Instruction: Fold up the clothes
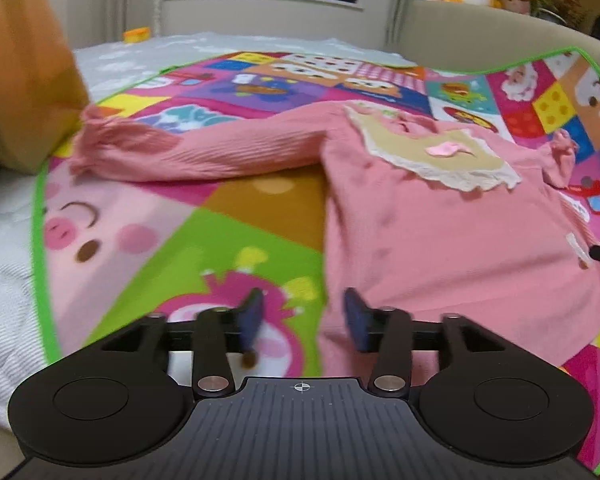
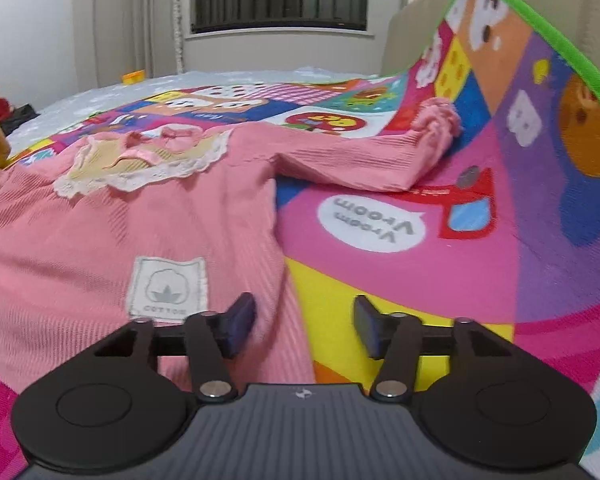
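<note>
Here, one pink top point(image 1: 440, 232), two open tongs point(image 1: 304, 320).

Pink top point(image 1: 440, 232) flat on cartoon play mat point(image 1: 236, 216) over white bed point(image 1: 4, 264).

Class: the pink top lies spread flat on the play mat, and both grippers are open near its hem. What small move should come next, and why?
Probably close the left gripper on the pink top at its near side edge, which lies between its open fingers; nothing is gripped yet.
</note>
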A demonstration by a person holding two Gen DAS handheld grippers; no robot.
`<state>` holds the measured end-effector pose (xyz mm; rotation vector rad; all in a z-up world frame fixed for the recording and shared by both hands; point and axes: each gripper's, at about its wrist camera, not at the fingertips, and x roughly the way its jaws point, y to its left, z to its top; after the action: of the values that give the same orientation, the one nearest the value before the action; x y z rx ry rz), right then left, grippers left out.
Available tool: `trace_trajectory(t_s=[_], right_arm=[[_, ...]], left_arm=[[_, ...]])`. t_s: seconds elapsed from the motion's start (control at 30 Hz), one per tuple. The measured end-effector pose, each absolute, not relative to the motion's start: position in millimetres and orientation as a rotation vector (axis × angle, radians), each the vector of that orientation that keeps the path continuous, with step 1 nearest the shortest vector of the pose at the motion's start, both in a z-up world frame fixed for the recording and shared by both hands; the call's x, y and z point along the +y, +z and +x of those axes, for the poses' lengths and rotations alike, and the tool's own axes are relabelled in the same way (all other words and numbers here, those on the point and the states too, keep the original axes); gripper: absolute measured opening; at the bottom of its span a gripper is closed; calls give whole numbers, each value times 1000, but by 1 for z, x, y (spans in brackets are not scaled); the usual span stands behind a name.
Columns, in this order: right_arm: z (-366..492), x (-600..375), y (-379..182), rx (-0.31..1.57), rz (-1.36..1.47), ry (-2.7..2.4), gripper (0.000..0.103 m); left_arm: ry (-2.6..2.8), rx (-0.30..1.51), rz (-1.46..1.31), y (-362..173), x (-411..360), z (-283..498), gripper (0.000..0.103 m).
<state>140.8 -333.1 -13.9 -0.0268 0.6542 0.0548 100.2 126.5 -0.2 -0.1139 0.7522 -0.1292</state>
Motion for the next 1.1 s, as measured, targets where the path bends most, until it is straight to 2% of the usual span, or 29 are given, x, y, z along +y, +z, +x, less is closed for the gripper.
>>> trace_trajectory(t_s=[0.1,0.17,0.23,0.33,0.43,0.57,0.6,0.7,0.8,0.83,0.9,0.97,1.03,1.1], right_arm=[[139,-340,-10,651,22,59,66],[138,-344,-3,632,53,62,69],[143,-339,8,595,79,86,74],[155,-330,26,545,127,149,75],[182,-307,32,542,167,242,77],[229,-267,17,585,61,294,80],[240,-262,9,606,23,279,80],[268,-263,-15,674,-47,187,81],[275,-292,-18,684,96,157,81],[274,-296,-16,681,80,116,81],[273,-305,-17,687,35,44,81],[268,-317,-16,694,41,9,81],[259,-320,-13,687,-21,-36,81],[239,-322,-8,667,-86,-55,82]], left_arm=[[-179,723,-190,12,137,98,55],[-244,685,-239,23,138,102,58],[-326,648,-289,33,132,112,69],[-442,607,-351,43,119,132,75],[-521,604,-383,40,100,162,81],[-463,678,-369,13,85,206,80],[-427,705,-360,4,85,216,78],[-372,753,-392,-19,106,234,49],[-373,757,-478,-25,134,237,42],[-368,759,-492,-25,141,238,37],[-363,762,-485,-25,145,236,33],[-349,756,-453,-20,141,232,36],[-336,740,-407,-11,136,219,60],[-360,722,-377,2,128,201,65]])
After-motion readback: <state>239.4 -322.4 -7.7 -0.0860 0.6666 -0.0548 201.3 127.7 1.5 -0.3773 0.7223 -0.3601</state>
